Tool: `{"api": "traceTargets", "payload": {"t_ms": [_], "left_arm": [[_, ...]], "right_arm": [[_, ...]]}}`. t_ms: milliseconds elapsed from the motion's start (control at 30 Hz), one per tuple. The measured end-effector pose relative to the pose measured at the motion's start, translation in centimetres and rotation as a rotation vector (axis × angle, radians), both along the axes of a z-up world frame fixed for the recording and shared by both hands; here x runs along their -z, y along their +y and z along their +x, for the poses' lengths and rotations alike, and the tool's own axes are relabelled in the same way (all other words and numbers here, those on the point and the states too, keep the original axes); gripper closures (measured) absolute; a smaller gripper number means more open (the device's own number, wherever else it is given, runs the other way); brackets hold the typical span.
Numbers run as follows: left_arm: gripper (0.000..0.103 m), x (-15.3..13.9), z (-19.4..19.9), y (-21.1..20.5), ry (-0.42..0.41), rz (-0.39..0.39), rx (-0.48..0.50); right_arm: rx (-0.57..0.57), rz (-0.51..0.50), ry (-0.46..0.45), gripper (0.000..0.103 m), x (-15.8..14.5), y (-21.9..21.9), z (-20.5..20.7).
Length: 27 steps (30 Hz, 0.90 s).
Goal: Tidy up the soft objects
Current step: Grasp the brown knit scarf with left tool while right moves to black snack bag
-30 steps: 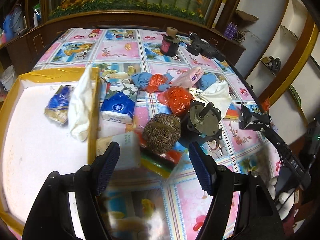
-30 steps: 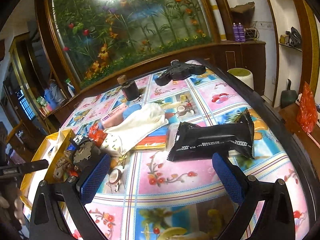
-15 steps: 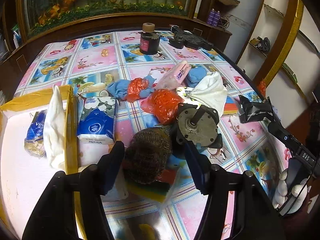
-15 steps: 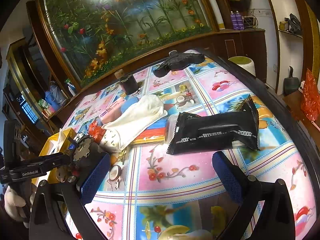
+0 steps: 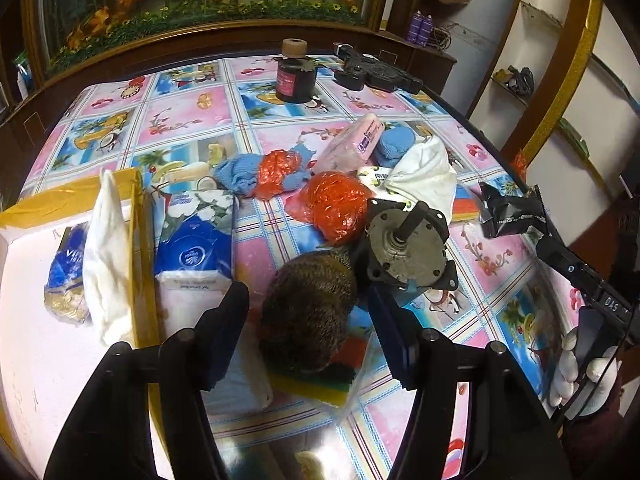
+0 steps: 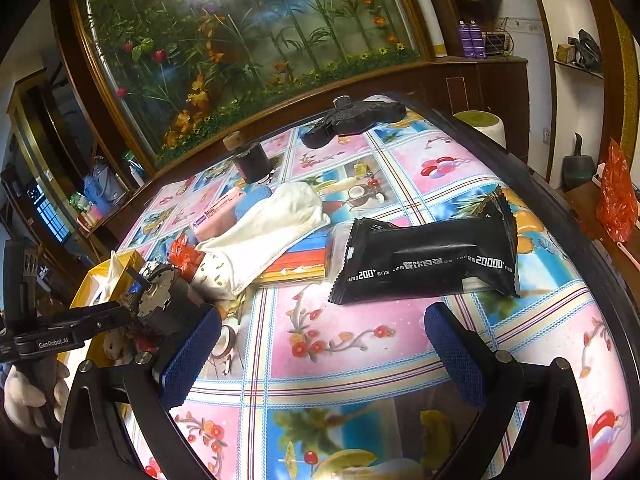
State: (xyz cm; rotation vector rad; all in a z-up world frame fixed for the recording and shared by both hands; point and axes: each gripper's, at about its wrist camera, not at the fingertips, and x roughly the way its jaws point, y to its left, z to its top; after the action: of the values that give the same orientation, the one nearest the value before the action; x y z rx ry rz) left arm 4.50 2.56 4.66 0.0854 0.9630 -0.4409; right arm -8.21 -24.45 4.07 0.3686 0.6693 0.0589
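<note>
A brown wire scourer ball point(image 5: 308, 320) lies on a pack of coloured sponges point(image 5: 320, 384). My left gripper point(image 5: 307, 294) points down over it, one finger on each side, a thin gap showing at both pads. A yellow-rimmed box point(image 5: 140, 240) at the left holds a white cloth point(image 5: 106, 256) and a blue packet point(image 5: 66, 268). A blue tissue pack point(image 5: 196, 240) lies beside the box. My right gripper point(image 6: 323, 318) stands open above the tablecloth, just in front of a black packet point(image 6: 428, 260), with nothing between its fingers.
A metal motor point(image 5: 404, 248) sits right against the scourer. Behind it lie an orange bag point(image 5: 336, 208), blue knit cloth point(image 5: 236, 174), a pink packet point(image 5: 356, 144) and a white cloth point(image 5: 424, 172). A black jar point(image 5: 296, 76) and a black gadget point(image 5: 376, 76) stand at the far edge.
My left gripper's jaws have narrowed and it has dropped closer, so the scourer now sits between its fingers. It also rolled a little. The right gripper has stayed put.
</note>
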Motion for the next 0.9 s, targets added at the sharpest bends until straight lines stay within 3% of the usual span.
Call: {"api": "traceTargets", "payload": {"t_ms": [67,133,167,200,467,700,900], "left_arm": [[0.045,0.3,0.0,-0.7,-0.001,0.018,0.018],[0.059,0.7,-0.1,-1.3,-0.014,0.076,0.013],[0.061,0.7,-0.2,-1.3,-0.022,0.085,0.007],[0.066,0.6,-0.2,-1.0,-0.021,0.066,0.001],[0.067,-2.3,-2.5,2.6,-0.057,-0.104,-0.072],[0.067,-5.2,-6.9,5.1,-0.126,-0.216,-0.071],[0.067,-5.5,-9.4,8.2,-0.131,-0.296,-0.103]], "right_arm": [[0.002,0.002,0.001,0.001,0.0,-0.1,0.0],[0.006,0.004,0.001,0.001,0.1,-0.2,0.0],[0.007,0.007,0.001,0.001,0.1,-0.3,0.0],[0.010,0.011,0.001,0.001,0.1,-0.5,0.0],[0.127,0.141,-0.065,0.001,-0.5,-4.4,-2.1],[0.164,0.196,0.084,0.001,0.3,-7.4,0.1],[0.185,0.311,0.188,0.001,0.3,-9.9,2.6]]}}
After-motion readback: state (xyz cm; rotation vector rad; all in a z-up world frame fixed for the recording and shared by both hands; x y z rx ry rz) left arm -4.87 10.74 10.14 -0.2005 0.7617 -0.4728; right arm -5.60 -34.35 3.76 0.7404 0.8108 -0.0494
